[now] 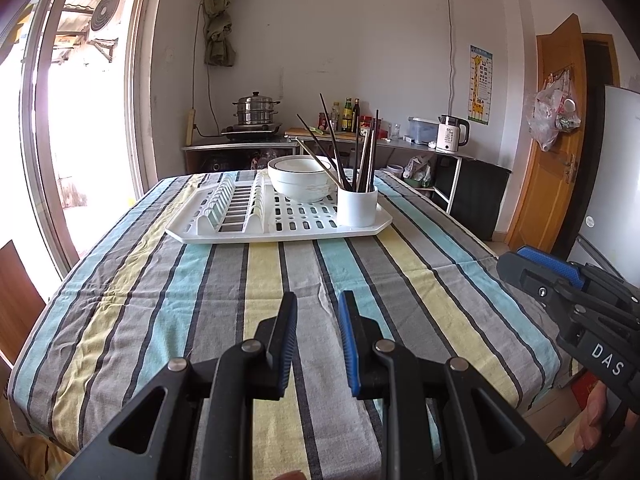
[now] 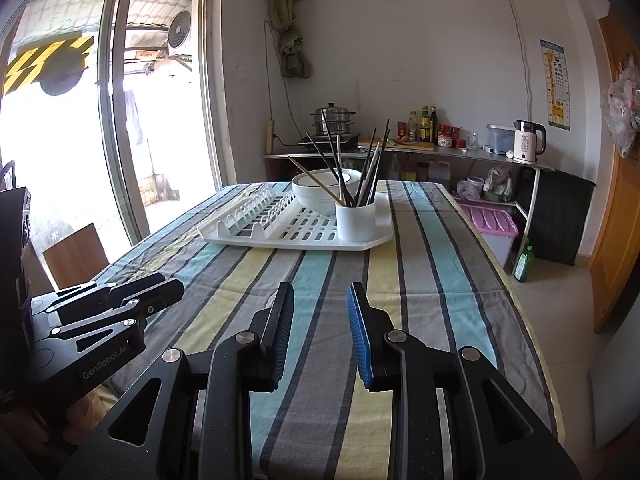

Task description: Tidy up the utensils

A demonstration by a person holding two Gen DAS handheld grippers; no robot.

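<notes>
A striped cotton tablecloth in grey, pale blue and yellow covers the table. Behind it, against the white wall, runs a low steel counter. On the counter's left end stands a stacked stainless-steel steamer pot on a dark burner; a cluster of glass sauce bottles stands mid-counter, and a white electric kettle with a black handle is at the right end. A giraffe height chart hangs on the wall. On the floor beside the table sit a lilac-lidded plastic storage box and a green bottle.
</notes>
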